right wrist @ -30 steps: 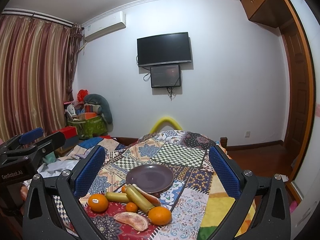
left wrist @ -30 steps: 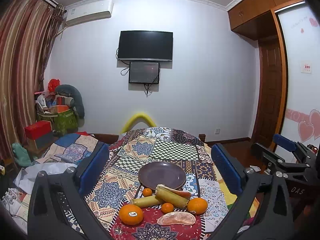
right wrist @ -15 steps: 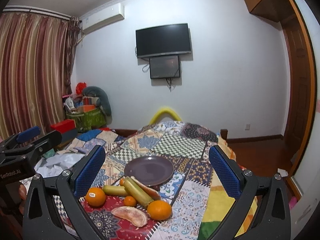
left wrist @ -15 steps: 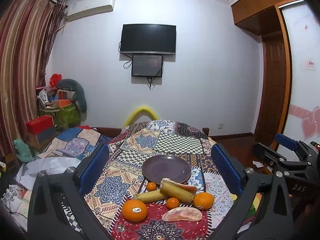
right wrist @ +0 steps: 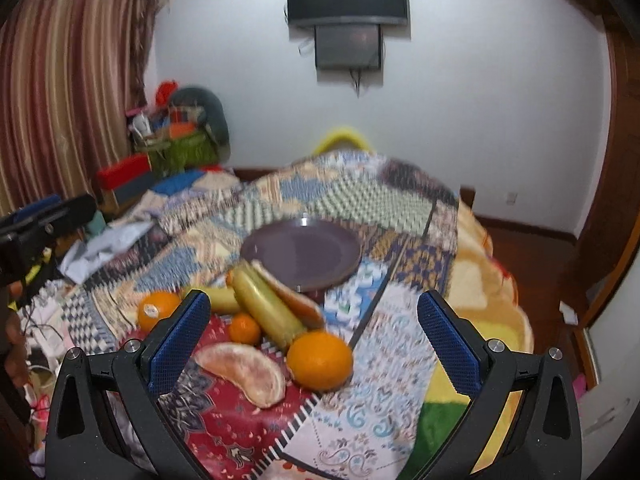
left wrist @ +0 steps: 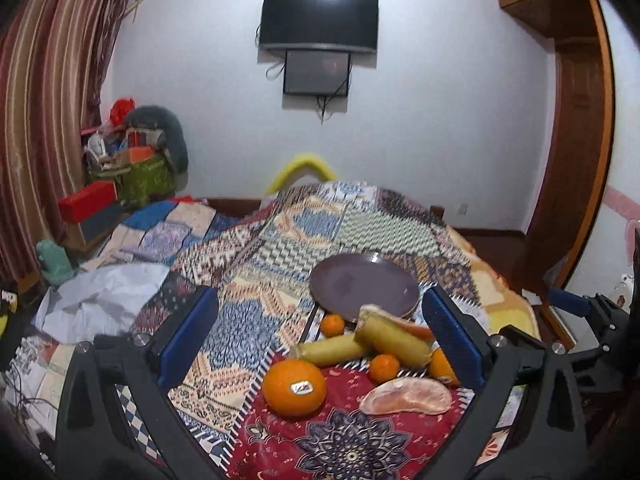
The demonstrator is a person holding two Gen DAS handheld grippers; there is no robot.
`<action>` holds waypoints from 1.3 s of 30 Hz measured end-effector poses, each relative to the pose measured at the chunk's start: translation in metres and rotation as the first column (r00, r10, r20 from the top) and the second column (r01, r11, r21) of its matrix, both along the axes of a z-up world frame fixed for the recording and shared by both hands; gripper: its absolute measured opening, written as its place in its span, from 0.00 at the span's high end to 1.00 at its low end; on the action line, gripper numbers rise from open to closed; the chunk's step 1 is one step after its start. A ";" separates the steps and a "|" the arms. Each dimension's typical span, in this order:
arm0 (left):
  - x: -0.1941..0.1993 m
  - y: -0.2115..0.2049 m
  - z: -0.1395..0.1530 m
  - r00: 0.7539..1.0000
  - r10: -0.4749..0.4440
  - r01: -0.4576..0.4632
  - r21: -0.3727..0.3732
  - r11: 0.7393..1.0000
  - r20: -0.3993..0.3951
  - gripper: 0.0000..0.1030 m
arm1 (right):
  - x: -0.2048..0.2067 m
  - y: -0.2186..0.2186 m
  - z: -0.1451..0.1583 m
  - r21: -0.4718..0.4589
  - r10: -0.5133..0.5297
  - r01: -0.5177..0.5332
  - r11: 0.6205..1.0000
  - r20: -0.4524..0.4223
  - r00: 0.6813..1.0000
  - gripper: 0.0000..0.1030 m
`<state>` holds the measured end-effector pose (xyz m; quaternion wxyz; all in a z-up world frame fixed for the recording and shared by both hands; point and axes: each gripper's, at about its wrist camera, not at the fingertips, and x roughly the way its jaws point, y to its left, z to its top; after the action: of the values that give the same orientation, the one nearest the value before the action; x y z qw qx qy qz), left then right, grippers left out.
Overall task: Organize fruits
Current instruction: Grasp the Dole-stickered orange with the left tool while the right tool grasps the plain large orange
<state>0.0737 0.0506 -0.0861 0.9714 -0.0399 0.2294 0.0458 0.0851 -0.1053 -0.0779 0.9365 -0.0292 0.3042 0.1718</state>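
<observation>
Left wrist view: the left gripper (left wrist: 320,336) has its blue-padded jaws spread wide apart, holding nothing. Between them, fruit lies in a loose cluster on a bed under a patchwork quilt (left wrist: 256,280). A large orange with a sticker (left wrist: 294,388) sits nearest. Beside it lies a pale pink peeled pomelo segment (left wrist: 406,397). Behind are two yellow-green sugarcane-like stalks (left wrist: 394,336), one leaning across the other, two small tangerines (left wrist: 384,368) and a second orange (left wrist: 442,366) partly hidden by the right pad. An empty dark purple plate (left wrist: 364,286) rests just behind the fruit, its near rim touching the cluster. The room has a white wall with a black television (left wrist: 319,20), striped curtains (left wrist: 48,100) at left and a wooden door (left wrist: 576,140) at right. The right gripper (left wrist: 580,312) shows at the right edge.

Right wrist view: the right gripper (right wrist: 312,328) also has its jaws wide apart and empty. The plain orange (right wrist: 320,360) lies nearest, touching the upper stalk (right wrist: 268,308), with the pomelo segment (right wrist: 244,372) to its left. The plate (right wrist: 300,256) holds nothing. The picture is somewhat blurred.
</observation>
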 end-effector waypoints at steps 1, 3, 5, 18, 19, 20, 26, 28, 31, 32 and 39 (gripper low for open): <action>0.004 0.002 -0.005 1.000 0.003 -0.003 0.000 1.000 -0.018 0.00 | 0.002 0.001 -0.006 -0.005 -0.002 0.002 1.000 -0.021 1.000 0.00; 0.012 0.004 -0.016 0.998 0.007 -0.008 0.000 1.000 -0.054 0.00 | 0.008 0.001 -0.016 -0.012 -0.005 0.004 1.000 -0.065 0.998 0.00; 0.019 0.007 -0.028 0.996 0.010 -0.010 0.000 1.000 -0.093 0.00 | 0.012 0.000 -0.024 -0.017 -0.014 0.012 1.000 -0.093 0.996 0.00; 0.053 0.027 -0.099 0.953 0.011 -0.028 -0.053 0.998 -0.304 0.00 | 0.042 -0.007 -0.069 -0.006 -0.046 0.046 0.999 -0.263 0.964 0.05; 0.055 0.027 -0.102 0.949 0.009 -0.027 -0.052 0.998 -0.314 0.00 | 0.043 -0.007 -0.072 -0.002 -0.041 0.042 0.999 -0.273 0.961 0.08; 0.057 0.027 -0.107 0.945 0.007 -0.025 -0.051 0.998 -0.326 0.00 | 0.044 -0.006 -0.074 0.003 -0.035 0.037 0.999 -0.282 0.959 0.09; 0.065 0.028 -0.127 0.926 0.001 -0.021 -0.050 0.999 -0.378 0.00 | 0.050 -0.003 -0.090 0.019 0.004 0.003 1.000 -0.349 0.937 0.25; 0.067 0.029 -0.130 0.922 -0.004 -0.022 -0.061 0.998 -0.387 0.04 | 0.051 -0.003 -0.091 0.034 0.014 -0.002 0.999 -0.350 0.937 0.26; 0.070 0.032 -0.135 0.916 -0.014 -0.022 -0.084 0.996 -0.402 0.10 | 0.053 -0.002 -0.091 0.038 0.019 -0.005 0.999 -0.356 0.934 0.26; 0.072 0.033 -0.136 0.914 -0.019 -0.021 -0.094 0.995 -0.406 0.13 | 0.054 -0.003 -0.092 0.041 0.018 -0.004 0.999 -0.358 0.934 0.26; 0.079 0.031 -0.142 0.903 -0.040 -0.006 -0.107 0.994 -0.428 0.28 | 0.060 -0.002 -0.098 0.057 0.027 -0.006 0.998 -0.377 0.926 0.33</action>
<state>0.1522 0.0813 -0.2286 0.8938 -0.0782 0.4403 0.0327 0.1452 -0.1072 -0.1762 0.8595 0.0276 0.4734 0.1905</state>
